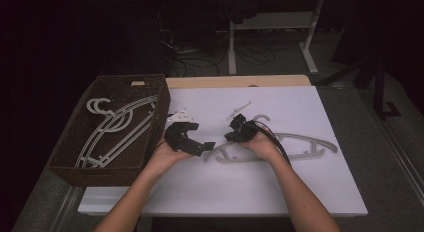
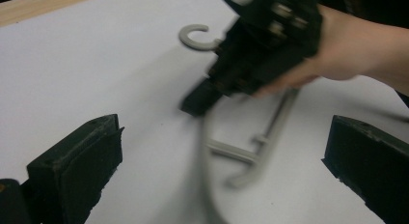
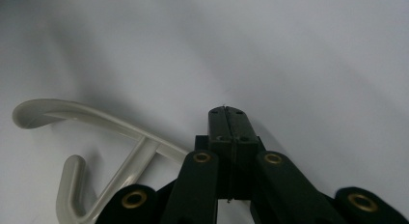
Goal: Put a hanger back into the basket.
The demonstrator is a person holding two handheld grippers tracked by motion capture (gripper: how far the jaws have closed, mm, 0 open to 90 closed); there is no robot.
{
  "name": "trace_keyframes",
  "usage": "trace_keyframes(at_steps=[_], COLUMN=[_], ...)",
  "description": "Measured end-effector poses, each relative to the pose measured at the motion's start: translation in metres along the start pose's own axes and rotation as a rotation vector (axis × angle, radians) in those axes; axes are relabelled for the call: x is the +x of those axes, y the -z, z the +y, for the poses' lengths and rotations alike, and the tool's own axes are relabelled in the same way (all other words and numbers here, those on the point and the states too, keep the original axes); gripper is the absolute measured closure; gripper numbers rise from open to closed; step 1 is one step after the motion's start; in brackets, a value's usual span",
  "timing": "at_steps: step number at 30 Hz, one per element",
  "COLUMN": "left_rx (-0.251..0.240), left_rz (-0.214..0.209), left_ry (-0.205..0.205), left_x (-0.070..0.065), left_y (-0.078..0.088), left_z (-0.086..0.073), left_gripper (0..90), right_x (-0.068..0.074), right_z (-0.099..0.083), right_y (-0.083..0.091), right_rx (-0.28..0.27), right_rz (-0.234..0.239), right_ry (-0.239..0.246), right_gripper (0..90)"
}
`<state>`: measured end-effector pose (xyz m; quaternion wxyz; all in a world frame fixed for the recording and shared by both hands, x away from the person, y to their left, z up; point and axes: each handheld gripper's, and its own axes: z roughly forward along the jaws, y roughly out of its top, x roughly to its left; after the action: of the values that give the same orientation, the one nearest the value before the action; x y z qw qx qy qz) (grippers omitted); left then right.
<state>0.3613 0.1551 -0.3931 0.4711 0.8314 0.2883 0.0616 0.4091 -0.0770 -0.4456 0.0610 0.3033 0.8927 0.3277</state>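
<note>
A pale grey plastic hanger lies flat on the white table top, its hook pointing away from me. My right gripper hovers over the hanger's left end, jaws pressed together with nothing between them. In the right gripper view the shut tips sit just right of the hanger's curved end. My left gripper is just left of that end, jaws spread wide. The left gripper view shows its jaws open around the blurred hanger, with the other gripper beyond.
A dark woven basket stands at the table's left side and holds several more grey hangers. A wooden strip runs along the table's far edge. White desk legs and cables lie on the floor beyond.
</note>
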Motion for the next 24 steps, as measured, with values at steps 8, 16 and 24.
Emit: trace_keyframes(at_steps=[8, 16, 24], left_rx=[0.011, 0.027, 0.047], left_rz=[0.0, -0.008, -0.019], left_ry=[0.009, 0.012, 0.007], left_x=[0.001, 0.001, -0.003], left_y=[-0.004, -0.008, -0.017], left_z=[-0.002, -0.006, -0.008], left_gripper=[0.0, 0.0, 0.0], right_x=[0.04, 0.024, 0.014], right_z=[-0.035, -0.081, -0.138], right_y=[0.028, 0.098, 0.13], right_rx=[0.002, -0.07, -0.025], right_rz=[0.038, -0.101, -0.197], right_ry=[0.072, -0.029, -0.115], right_gripper=[88.9, 88.9, 88.9])
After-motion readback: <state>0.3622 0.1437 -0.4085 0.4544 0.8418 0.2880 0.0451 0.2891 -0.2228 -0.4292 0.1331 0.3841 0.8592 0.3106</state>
